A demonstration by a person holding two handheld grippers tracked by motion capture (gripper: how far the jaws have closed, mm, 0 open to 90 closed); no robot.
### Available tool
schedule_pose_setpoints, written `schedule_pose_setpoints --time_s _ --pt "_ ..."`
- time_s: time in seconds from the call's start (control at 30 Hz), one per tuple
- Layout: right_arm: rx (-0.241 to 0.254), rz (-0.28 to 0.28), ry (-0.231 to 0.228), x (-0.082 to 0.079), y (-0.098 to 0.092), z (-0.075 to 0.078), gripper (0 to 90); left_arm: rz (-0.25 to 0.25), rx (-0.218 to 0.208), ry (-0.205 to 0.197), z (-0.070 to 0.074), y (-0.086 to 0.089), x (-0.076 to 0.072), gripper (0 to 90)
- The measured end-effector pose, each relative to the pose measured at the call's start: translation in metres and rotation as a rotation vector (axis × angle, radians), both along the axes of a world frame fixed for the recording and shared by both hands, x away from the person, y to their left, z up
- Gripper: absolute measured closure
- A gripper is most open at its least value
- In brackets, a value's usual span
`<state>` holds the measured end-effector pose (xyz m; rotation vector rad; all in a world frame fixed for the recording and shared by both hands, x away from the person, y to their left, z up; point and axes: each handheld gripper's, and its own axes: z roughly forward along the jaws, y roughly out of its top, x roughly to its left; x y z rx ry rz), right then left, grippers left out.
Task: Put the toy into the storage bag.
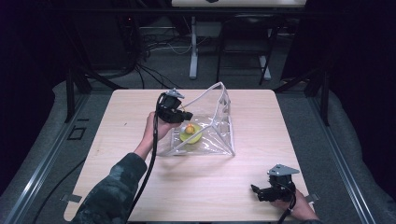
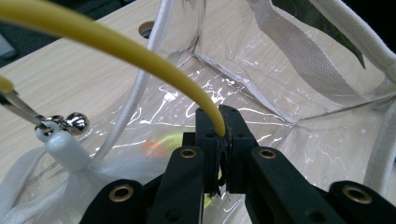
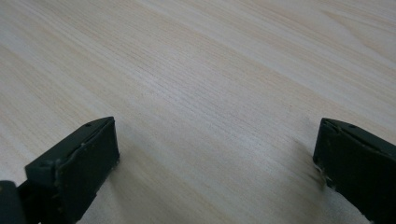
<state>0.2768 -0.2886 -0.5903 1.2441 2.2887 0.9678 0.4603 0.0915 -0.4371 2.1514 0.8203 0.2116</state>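
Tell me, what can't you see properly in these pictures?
- The yellow and orange thing in the clear bag: too small in the high view, a blurred glow behind plastic in the left gripper view.
- The yellow cord pinched by the left gripper: its far end runs off the left gripper view's edge.
- The right gripper: its fingertips are dark and tiny in the high view.

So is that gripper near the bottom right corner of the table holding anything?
No, the right gripper rests on the bare table, and its own view shows its jaws wide apart with nothing but wood between them.
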Motion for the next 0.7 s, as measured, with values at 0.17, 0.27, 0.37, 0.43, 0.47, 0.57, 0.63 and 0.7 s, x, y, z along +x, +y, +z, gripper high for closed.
schedule_pose_setpoints --time_s 0.17,0.27,0.37,0.43,0.47,0.57,0.63,0.7 --pt "0.001 -0.003 -0.003 0.0 0.0 0.0 0.0 -0.011 -0.003 0.018 0.003 0.004 -0.001 79.8" --pt "0.0 -0.002 -0.003 0.0 0.0 0.0 0.0 -0.013 -0.02 0.021 0.007 0.008 -0.005 72.8" --pt "0.0 -0.003 -0.003 0.0 0.0 0.0 0.0 -0.007 -0.014 0.019 0.011 0.01 -0.01 64.3" --pt "0.0 -0.003 -0.003 0.0 0.0 0.0 0.0 -0.005 -0.012 0.019 0.015 0.012 -0.015 56.1" --pt "0.0 -0.003 -0.003 0.0 0.0 0.0 0.0 0.001 -0.011 0.014 0.016 0.014 -0.017 52.3" --pt "-0.003 -0.001 -0.001 0.0 0.0 0.0 0.0 -0.008 -0.021 -0.001 0.022 0.018 -0.027 42.5" --pt "-0.003 -0.001 -0.001 0.0 0.0 0.0 0.0 -0.013 -0.016 -0.019 0.025 0.021 -0.033 36.8" --pt "-0.003 -0.001 -0.001 0.0 0.0 0.0 0.0 -0.019 -0.017 -0.031 0.029 0.025 -0.041 32.5"
